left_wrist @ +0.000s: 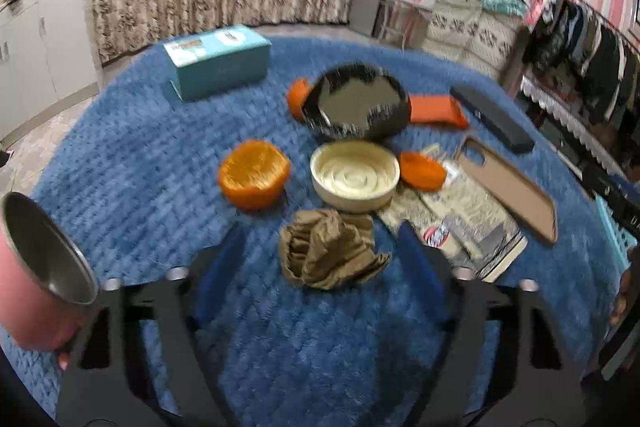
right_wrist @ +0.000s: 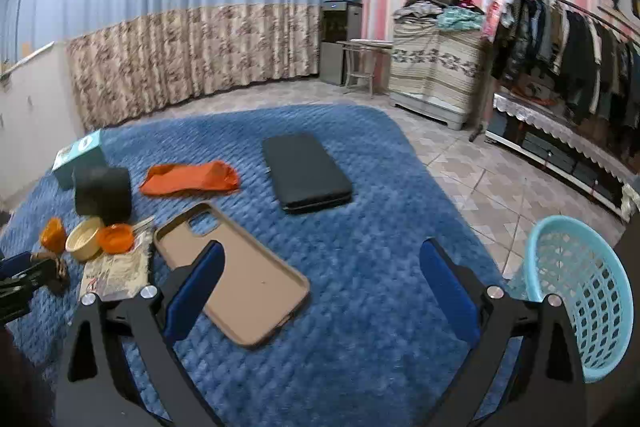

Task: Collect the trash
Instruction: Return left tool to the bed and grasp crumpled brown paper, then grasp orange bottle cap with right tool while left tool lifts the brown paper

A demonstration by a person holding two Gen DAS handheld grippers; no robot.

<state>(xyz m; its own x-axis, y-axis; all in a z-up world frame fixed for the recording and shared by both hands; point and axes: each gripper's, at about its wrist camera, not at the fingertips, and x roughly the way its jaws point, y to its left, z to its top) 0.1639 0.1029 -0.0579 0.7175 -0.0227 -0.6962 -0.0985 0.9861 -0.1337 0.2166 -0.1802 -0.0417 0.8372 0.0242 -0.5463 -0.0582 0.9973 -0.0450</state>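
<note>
A crumpled brown paper wad (left_wrist: 330, 255) lies on the blue blanket (left_wrist: 160, 163), between the open fingers of my left gripper (left_wrist: 320, 259), not gripped. Beyond it lie an orange peel half (left_wrist: 254, 179), a cream bowl (left_wrist: 355, 174), a smaller orange peel (left_wrist: 422, 170), an orange wrapper (left_wrist: 438, 111) and a printed foil packet (left_wrist: 460, 223). My right gripper (right_wrist: 320, 279) is open and empty above the blanket, over a tan phone case (right_wrist: 236, 271). A light blue mesh basket (right_wrist: 580, 291) stands on the floor to its right. The left gripper (right_wrist: 20, 271) shows at that view's left edge.
A black round container (left_wrist: 356, 103) and a teal box (left_wrist: 218, 61) sit further back. A black flat case (right_wrist: 306, 171) lies on the blanket. A pink-handled metal pot (left_wrist: 36, 267) is at the left edge. Tiled floor, a clothes rack and cabinets surround the blanket.
</note>
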